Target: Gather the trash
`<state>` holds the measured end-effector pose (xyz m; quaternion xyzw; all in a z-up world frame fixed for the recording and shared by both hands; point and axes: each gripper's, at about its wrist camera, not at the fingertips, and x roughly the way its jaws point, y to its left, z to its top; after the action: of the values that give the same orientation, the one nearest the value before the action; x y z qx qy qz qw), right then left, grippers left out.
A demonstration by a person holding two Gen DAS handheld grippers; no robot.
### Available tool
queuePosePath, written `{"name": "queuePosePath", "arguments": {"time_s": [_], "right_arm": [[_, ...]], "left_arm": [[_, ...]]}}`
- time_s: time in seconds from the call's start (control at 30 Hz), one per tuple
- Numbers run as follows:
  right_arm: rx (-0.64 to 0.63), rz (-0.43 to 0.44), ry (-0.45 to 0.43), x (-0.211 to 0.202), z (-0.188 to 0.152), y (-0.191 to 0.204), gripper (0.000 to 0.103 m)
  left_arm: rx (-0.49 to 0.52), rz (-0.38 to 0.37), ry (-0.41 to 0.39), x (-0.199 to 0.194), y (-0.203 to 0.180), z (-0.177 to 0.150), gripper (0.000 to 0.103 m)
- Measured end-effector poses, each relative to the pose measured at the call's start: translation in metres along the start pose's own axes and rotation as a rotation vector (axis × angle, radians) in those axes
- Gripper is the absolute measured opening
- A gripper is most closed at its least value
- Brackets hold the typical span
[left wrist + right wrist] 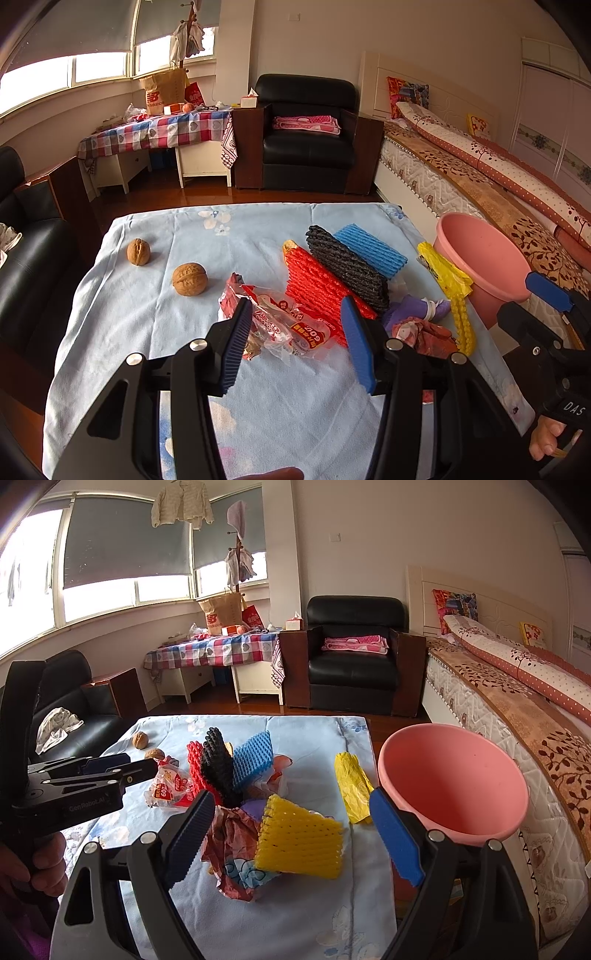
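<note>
Trash lies on a table with a light blue cloth (147, 332). My left gripper (295, 343) is open, its fingers either side of a clear and red snack wrapper (284, 328). Behind it lie red (317, 284), black (347, 266) and blue (369, 251) foam nets. My right gripper (295, 834) is open around a yellow foam net (299, 845) and a crumpled reddish wrapper (232, 845). A yellow plastic bag (351, 786) lies next to a pink bin (454, 786) at the table's right edge. A purple scrap (413, 306) lies in the pile.
Two walnuts (189, 278) (138, 252) sit on the left of the cloth. A bed (480, 184) runs along the right behind the bin. A black armchair (306, 140) and a checked-cloth table (159, 133) stand at the back, a black sofa (22, 266) at the left.
</note>
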<state>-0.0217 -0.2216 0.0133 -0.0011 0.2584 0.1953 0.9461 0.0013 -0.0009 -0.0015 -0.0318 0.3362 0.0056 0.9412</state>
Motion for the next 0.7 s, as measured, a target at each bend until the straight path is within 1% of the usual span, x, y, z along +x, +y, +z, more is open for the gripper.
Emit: {"name": "queuePosePath", "arguments": {"time_s": [0.7], "right_arm": [[0.006,0.0,0.006,0.0022,-0.0017,0.0003,0.084]], "left_arm": [[-0.004,-0.002,0.002,0.0002,0.0004,0.0001,0.05]]}}
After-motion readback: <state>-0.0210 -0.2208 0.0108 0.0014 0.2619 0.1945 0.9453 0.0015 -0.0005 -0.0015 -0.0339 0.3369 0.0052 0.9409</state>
